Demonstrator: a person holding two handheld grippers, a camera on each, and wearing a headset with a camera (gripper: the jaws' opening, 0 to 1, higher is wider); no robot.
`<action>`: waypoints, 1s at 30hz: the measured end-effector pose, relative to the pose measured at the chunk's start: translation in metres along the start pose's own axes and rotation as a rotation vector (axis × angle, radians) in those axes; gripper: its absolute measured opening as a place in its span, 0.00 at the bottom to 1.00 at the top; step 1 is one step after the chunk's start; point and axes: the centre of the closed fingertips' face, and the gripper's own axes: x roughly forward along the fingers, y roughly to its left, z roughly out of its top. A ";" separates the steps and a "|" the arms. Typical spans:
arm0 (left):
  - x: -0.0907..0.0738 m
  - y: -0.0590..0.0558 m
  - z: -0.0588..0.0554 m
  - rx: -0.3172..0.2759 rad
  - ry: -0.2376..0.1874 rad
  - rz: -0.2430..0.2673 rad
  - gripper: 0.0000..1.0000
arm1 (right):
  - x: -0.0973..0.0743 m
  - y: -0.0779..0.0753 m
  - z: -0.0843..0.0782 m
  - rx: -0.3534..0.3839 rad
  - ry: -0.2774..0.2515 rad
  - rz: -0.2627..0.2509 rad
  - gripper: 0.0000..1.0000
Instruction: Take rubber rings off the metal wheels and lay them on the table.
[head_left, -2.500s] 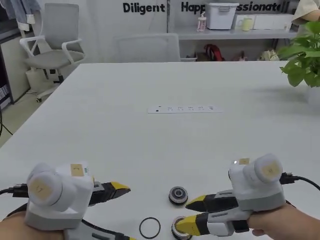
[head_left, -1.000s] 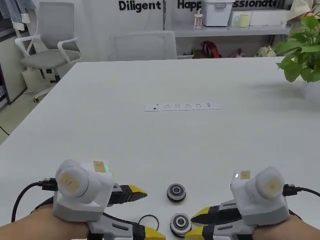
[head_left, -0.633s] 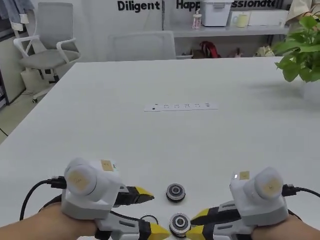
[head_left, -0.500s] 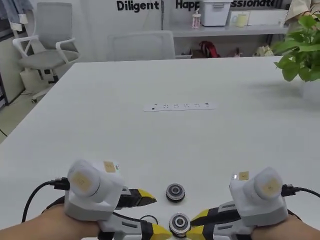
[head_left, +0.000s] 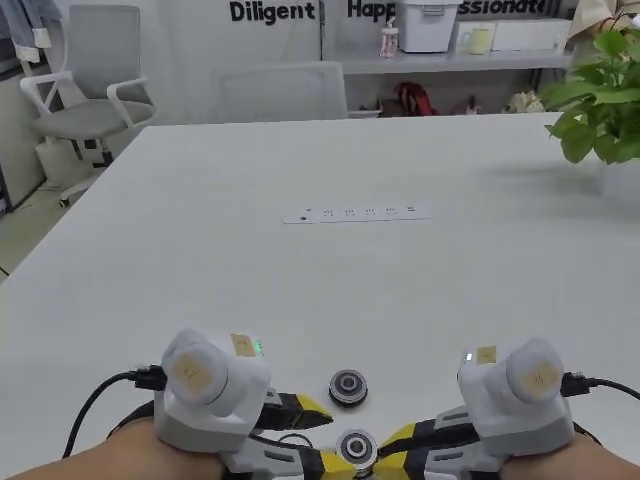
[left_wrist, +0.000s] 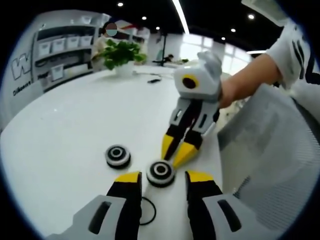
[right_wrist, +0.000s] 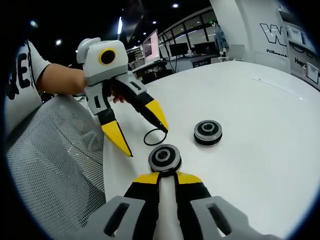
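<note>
left gripper (left_wrist: 164, 177): jaws wide apart, holding nothing; it has come in from the left, and its tips now stand just short of the near wheel (left_wrist: 160, 173).
right gripper (right_wrist: 167, 179): jaws a narrow slit apart, holding nothing; still pointed at the near wheel from the opposite side, tips just short of it.
near wheel: flat on the table (head_left: 350, 290), silver with a dark hub and a black rubber band round its rim; unmoved.
loose ring (right_wrist: 155, 137): thin, black, flat just beside the near wheel, under the left gripper.
far wheel (head_left: 347, 385): just beyond the near wheel, flat, black-rimmed.
</note>
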 end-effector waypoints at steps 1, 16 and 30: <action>0.001 -0.001 0.000 0.002 0.002 -0.001 0.35 | 0.000 0.000 -0.001 0.003 0.000 0.001 0.07; 0.013 0.001 -0.001 0.014 0.011 0.010 0.23 | 0.000 -0.003 0.000 0.022 -0.015 0.002 0.05; 0.018 0.002 -0.002 0.062 0.028 0.036 0.15 | 0.000 -0.003 0.000 0.027 -0.022 0.001 0.04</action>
